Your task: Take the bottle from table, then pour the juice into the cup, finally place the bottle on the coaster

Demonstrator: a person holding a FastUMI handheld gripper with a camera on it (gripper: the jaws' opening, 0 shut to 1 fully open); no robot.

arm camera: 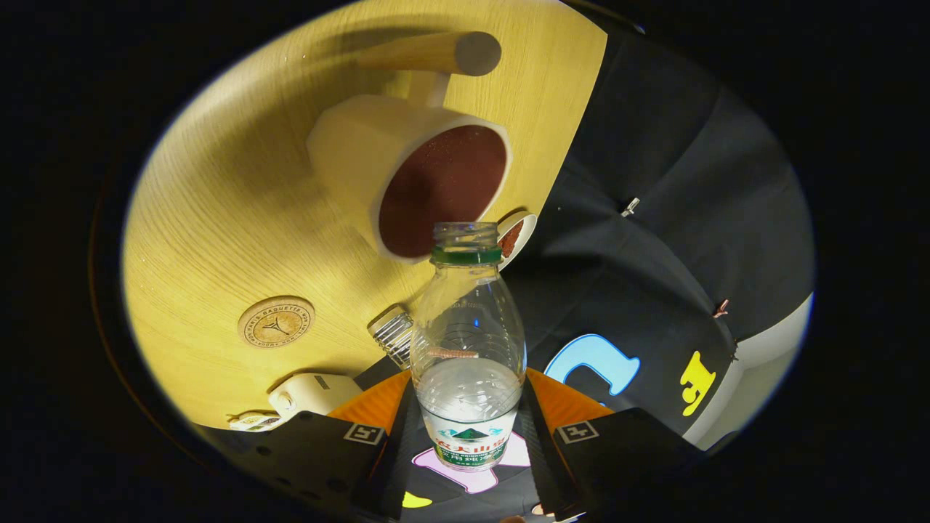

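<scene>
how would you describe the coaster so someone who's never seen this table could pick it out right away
Start at the wooden table and find the big white cup with the dark inside, just beyond the bottle that the claw is shut on. The coaster lies flat on the wood apart from the cup. It is the only thin round cork disc, with a ring of print and an emblem.

Bottle (468, 341) between the jaws, its mouth just before the cup (410, 181); coaster (276, 321) apart on the worktop (218, 218)
</scene>
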